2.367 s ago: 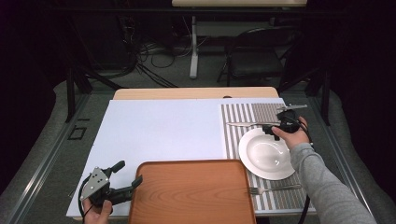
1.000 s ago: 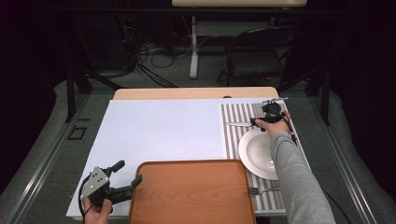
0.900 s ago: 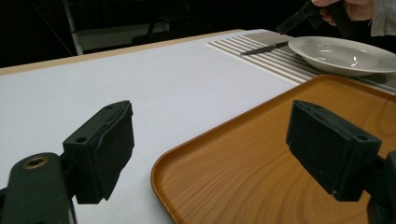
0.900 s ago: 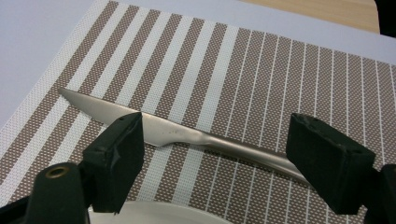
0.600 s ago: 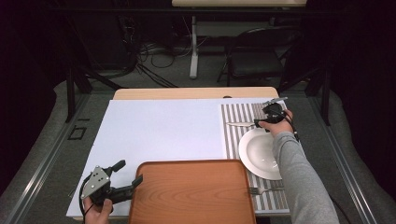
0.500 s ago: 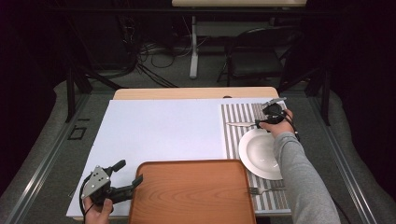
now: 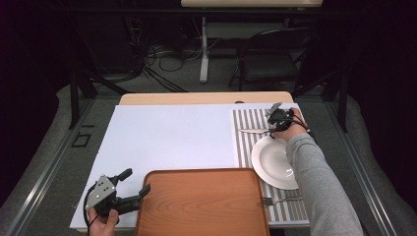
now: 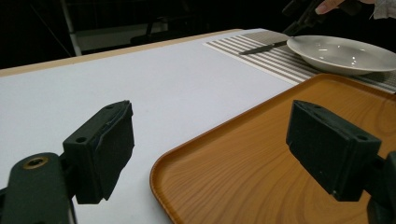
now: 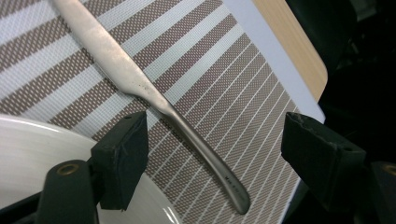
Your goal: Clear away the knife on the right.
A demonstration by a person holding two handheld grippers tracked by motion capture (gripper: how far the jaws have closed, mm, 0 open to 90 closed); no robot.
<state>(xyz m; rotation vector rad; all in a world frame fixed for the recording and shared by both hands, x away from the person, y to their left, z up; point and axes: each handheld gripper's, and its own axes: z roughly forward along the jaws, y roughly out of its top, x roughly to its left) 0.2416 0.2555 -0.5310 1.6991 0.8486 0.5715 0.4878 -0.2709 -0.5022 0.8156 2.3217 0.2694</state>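
Knife (image 9: 154, 98) on striped mat (image 9: 224, 74): right gripper (image 9: 212, 154) poised astride handle, jaws released and just widened, pickup pending; next, lower and clench.

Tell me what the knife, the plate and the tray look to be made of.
Knife: metal, probably stainless steel, with a dull brushed grey sheen and small dark specks.
Plate: likely glazed ceramic, white and glossy with bright highlights; melamine cannot be ruled out.
Tray: wood-grain surface in warm orange-brown with a smooth satin finish; solid wood or a printed laminate, the look leaves that open.
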